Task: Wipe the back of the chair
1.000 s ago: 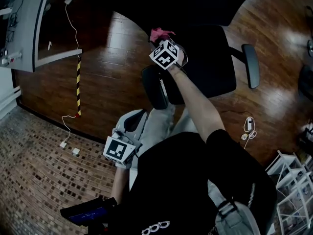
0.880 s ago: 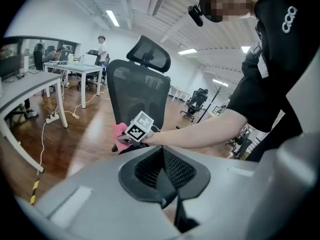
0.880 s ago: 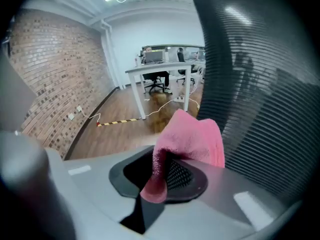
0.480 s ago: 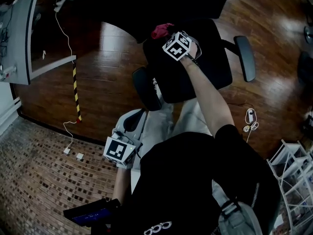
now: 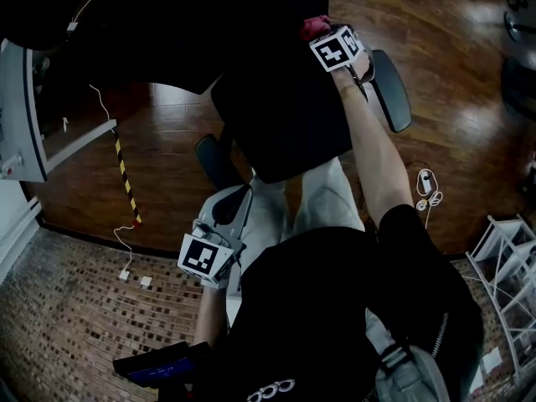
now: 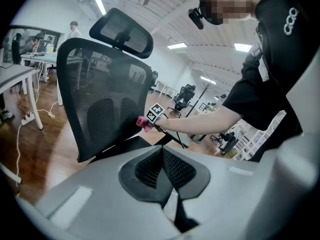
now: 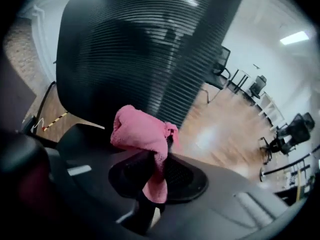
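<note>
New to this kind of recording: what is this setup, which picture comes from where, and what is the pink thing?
No robot here: a person holds a two-jaw gripper in each hand. The top-down picture comes from a camera on the person's head. The other two come from cameras riding on the grippers, looking along their jaws. The right gripper is shut on a pink cloth and reaches to the chair's mesh backrest; whether the cloth touches it I cannot tell. The left gripper is shut and empty, held low beside the person's leg. On the wooden floor lies a yellow-black striped strip.
</note>
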`<state>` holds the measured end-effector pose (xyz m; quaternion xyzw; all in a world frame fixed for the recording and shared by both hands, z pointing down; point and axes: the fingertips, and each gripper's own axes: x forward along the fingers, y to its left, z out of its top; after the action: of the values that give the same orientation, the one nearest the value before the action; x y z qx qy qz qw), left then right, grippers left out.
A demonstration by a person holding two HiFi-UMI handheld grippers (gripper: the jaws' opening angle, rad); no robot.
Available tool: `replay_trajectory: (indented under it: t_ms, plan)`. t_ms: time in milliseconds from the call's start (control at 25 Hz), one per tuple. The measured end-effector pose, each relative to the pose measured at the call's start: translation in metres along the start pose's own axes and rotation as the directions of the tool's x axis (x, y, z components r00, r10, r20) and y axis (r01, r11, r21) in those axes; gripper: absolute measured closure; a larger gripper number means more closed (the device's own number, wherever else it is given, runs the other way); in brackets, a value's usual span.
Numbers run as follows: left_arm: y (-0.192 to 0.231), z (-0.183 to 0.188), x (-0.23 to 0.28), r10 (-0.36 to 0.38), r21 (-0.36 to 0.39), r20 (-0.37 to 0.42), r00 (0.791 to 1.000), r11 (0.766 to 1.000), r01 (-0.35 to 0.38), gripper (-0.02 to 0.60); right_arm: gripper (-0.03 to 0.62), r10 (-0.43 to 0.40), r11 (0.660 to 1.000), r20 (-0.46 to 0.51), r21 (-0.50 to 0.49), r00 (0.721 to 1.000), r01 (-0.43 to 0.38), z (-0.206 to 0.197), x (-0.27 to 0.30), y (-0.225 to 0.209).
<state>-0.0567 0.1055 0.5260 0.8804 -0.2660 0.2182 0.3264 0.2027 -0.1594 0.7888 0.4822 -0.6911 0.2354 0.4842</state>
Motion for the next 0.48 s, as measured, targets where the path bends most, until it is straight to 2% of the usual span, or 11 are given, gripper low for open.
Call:
replay_trajectory:
  t_ms: [80, 160, 240, 320, 480]
  plan:
    - [-0.005, 0.004, 0.009, -0.016, 0.004, -0.001, 1.0, 1.0, 0.016, 0.589, 0.542, -0.084, 0.994, 0.002, 0.067, 0.996, 0.084, -0.009, -0.009, -0.025]
    - [-0.009, 0.004, 0.014, -0.025, 0.007, -0.004, 1.0, 1.0, 0.025, 0.589, 0.542, -0.123, 0.985, 0.001, 0.12, 0.992, 0.122, -0.017, -0.012, -0.037]
    - [-0.011, 0.002, 0.016, -0.026, 0.005, -0.006, 1.0, 1.0, 0.026, 0.589, 0.542, -0.11, 0.986, -0.006, 0.129, 0.994, 0.11, -0.021, -0.006, -0.033]
    - [-0.01, -0.001, 0.013, -0.022, -0.003, -0.008, 1.0, 1.0, 0.022, 0.589, 0.542, -0.082, 0.992, -0.012, 0.096, 0.997, 0.083, -0.018, 0.002, -0.019]
    - [0.0, -0.012, 0.001, 0.006, -0.026, -0.013, 1.0, 1.0, -0.006, 0.589, 0.543, -0.012, 1.0, -0.022, 0.019, 1.0, 0.012, -0.006, 0.02, 0.033]
